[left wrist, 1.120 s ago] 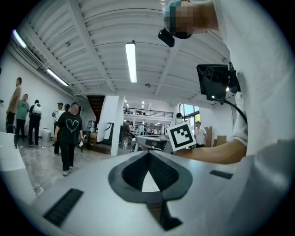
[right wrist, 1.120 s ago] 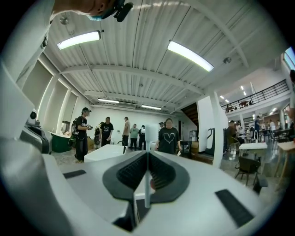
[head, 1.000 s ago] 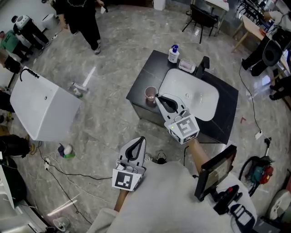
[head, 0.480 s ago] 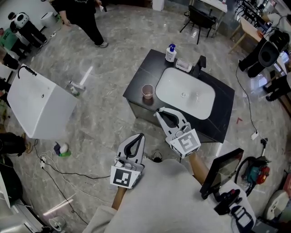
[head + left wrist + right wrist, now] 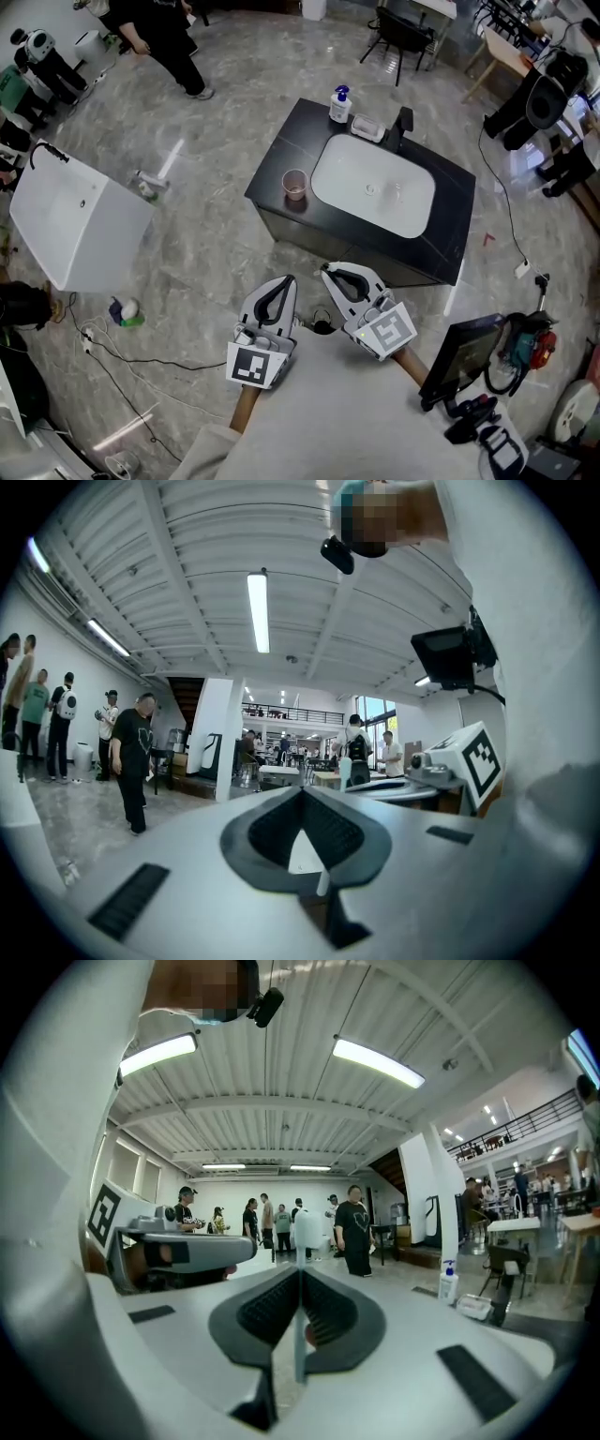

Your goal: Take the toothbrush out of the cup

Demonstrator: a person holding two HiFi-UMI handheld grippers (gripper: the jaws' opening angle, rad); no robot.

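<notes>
The pink cup [image 5: 295, 184] stands on the left end of the black vanity top [image 5: 281, 159], beside the white basin [image 5: 373, 185], and I see no brush in it. My right gripper [image 5: 328, 271] [image 5: 300, 1274] hangs in front of the vanity, well short of the cup. Its jaws are shut on the thin pale toothbrush [image 5: 298, 1335], whose white head [image 5: 306, 1234] sticks out past the tips. In the head view the brush is too small to make out. My left gripper [image 5: 287, 281] [image 5: 302, 794] hovers beside it, jaws together and empty.
A soap bottle [image 5: 339, 103], a soap dish [image 5: 367, 128] and a black faucet [image 5: 403, 122] line the vanity's far edge. A white basin unit [image 5: 80, 225] lies on the floor at left. Cables [image 5: 141, 361] trail nearby. A person [image 5: 169, 37] stands beyond.
My right gripper has drawn back from the cup toward me, clear of the vanity's front edge. The left gripper has stayed where it was. The whole view has shifted back from the vanity.
</notes>
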